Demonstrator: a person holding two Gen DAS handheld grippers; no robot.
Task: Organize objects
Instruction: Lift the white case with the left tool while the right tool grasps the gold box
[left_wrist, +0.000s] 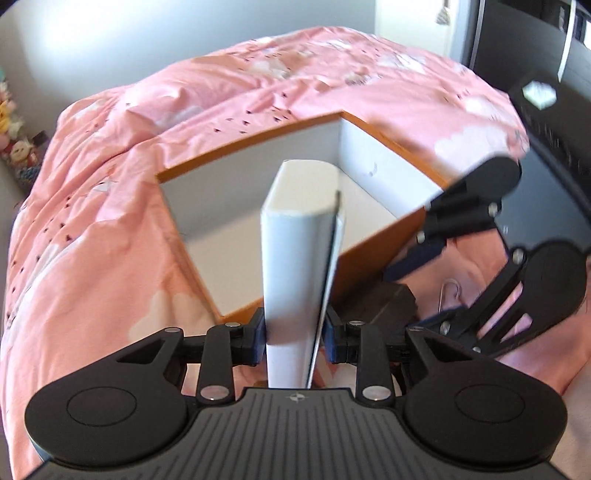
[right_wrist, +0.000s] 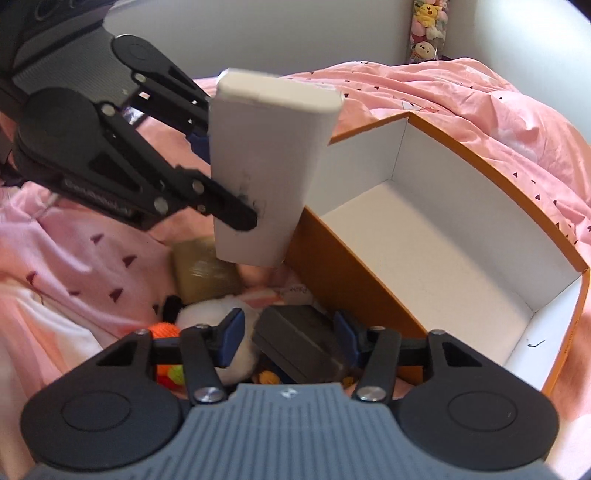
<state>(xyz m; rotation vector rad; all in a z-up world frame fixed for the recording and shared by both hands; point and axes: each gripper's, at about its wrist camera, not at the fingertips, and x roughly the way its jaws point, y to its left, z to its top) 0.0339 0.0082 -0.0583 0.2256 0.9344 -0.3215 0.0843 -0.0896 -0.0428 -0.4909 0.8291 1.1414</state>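
Note:
My left gripper (left_wrist: 295, 332) is shut on a tall white box (left_wrist: 295, 240), held upright in the air just before the open orange carton (left_wrist: 251, 142). The right wrist view shows the same white box (right_wrist: 266, 155) pinched between the left gripper's black fingers (right_wrist: 236, 216), beside the carton's near left corner. The carton (right_wrist: 480, 158) is white inside and holds nothing. My right gripper (right_wrist: 290, 332) hangs low over a small dark grey box (right_wrist: 299, 343) lying on the pink bedding. Its jaws stand on either side of the box with a gap on the left. In the left wrist view it (left_wrist: 417, 295) sits at the right.
Pink patterned bedding (left_wrist: 110, 184) covers the bed. Beside the dark box lie a tan roll (right_wrist: 203, 273), a white plush toy (right_wrist: 210, 314) and an orange woolly item (right_wrist: 162, 328). A metal hook (left_wrist: 448, 291) lies near the carton. Plush toys (right_wrist: 424, 29) stand at the wall.

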